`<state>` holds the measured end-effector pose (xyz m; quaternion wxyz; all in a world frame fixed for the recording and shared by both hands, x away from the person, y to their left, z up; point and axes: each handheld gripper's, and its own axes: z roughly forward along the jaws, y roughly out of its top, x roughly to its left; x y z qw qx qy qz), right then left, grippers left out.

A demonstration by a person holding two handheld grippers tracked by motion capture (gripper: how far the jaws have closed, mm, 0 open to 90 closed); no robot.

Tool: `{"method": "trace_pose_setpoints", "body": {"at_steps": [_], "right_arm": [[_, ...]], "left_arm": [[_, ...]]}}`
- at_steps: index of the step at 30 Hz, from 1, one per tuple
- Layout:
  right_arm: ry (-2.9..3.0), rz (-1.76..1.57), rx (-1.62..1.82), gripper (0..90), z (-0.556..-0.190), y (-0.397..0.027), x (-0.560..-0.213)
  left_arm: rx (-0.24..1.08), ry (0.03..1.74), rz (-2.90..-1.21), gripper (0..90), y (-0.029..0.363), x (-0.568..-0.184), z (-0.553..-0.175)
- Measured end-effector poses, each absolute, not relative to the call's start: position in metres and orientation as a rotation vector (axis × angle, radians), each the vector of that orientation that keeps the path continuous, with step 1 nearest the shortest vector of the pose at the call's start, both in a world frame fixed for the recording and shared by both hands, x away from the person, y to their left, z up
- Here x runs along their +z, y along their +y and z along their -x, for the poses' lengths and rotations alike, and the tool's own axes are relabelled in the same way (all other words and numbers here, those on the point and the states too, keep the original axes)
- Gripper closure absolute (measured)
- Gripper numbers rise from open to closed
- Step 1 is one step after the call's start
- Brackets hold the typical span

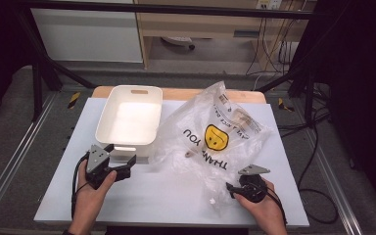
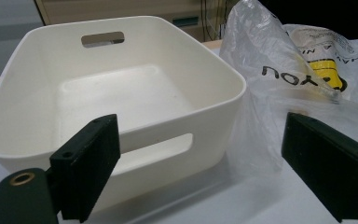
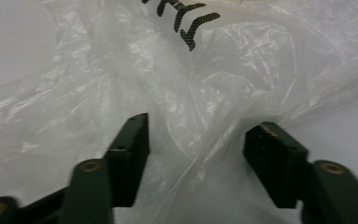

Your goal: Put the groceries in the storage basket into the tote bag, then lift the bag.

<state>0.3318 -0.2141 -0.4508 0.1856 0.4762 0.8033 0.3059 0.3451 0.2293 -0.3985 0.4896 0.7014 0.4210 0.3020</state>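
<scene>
A clear plastic bag [image 1: 210, 132] printed with a yellow smiley face and "THANK YOU" lies crumpled on the right half of the table, with some packaged items [image 1: 235, 113] inside. My right gripper [image 1: 230, 188] is at the bag's near edge. In the right gripper view its jaws [image 3: 200, 125] stand partly apart, and a loose fold of the bag [image 3: 121, 70] lies between them without being pinched. A white plastic basin [image 1: 106, 117] stands empty at the left. My left gripper [image 1: 122, 154] is wide open at the basin's near right corner [image 2: 214, 140], holding nothing.
The white tabletop [image 1: 166, 196] rests on a wooden board. Dark frame bars run along both sides and across the back. Cables trail on the floor at the right. In the left gripper view the bag [image 2: 270, 93] touches the basin's right wall.
</scene>
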Motion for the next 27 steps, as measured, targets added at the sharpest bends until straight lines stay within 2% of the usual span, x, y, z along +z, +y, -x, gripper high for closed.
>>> {"method": "trace_pose_setpoints", "body": {"at_steps": [10,18,27], "right_arm": [[2.331,-1.258,0.899,89.1,-0.332,-0.207,-0.448],[2.354,-1.3,0.908,90.0,-0.331,-0.222,-0.446],[2.342,-1.334,0.861,90.0,-0.326,-0.256,-0.44]], "left_arm": [[0.722,1.02,-1.706,11.5,0.228,-0.398,-0.345],[0.695,1.012,-1.705,11.5,0.226,-0.396,-0.345],[0.676,0.985,-1.723,11.7,0.216,-0.394,-0.342]]}}
